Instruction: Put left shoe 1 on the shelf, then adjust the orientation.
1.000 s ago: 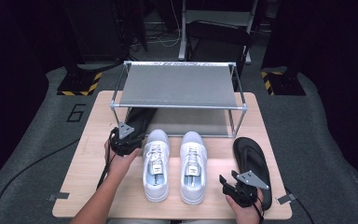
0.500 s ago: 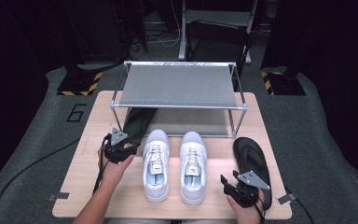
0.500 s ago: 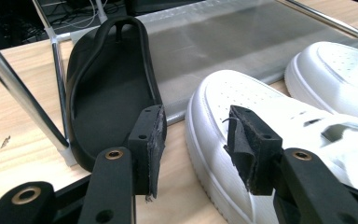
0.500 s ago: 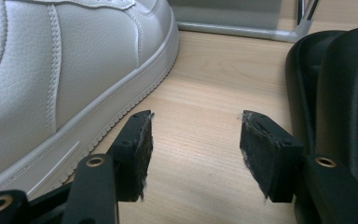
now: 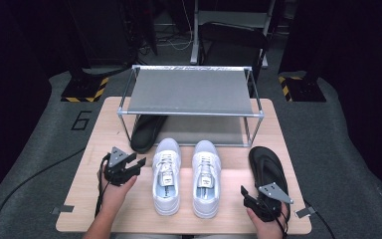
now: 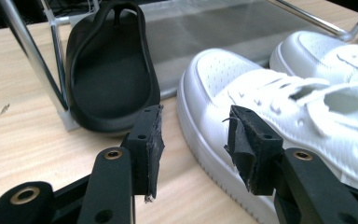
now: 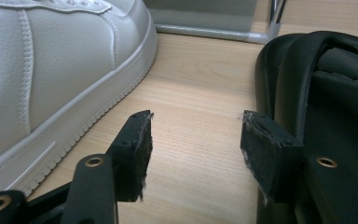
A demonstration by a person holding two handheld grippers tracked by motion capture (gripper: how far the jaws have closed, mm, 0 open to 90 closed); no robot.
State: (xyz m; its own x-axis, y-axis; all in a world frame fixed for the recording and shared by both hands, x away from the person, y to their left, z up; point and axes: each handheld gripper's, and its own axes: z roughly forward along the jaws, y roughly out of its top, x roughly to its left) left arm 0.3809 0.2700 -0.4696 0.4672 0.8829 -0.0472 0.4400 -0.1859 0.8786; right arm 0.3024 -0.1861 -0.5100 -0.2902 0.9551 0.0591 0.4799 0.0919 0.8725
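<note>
- Left gripper (image 5: 140, 162) sits low on the table (image 5: 99, 134), jaws spread wide with nothing between them, just beside the left white sneaker (image 5: 166, 174).
- In the left gripper view, the spread jaws frame that sneaker's toe, and a black sandal (image 6: 107, 70) lies behind, under the rack (image 5: 191, 92).
- Right gripper (image 5: 244, 194) waits at the near right edge, jaws parted and empty.
- It's between the right white sneaker (image 5: 205, 175) and a second black sandal (image 5: 266, 167), which lies at the right.
</note>
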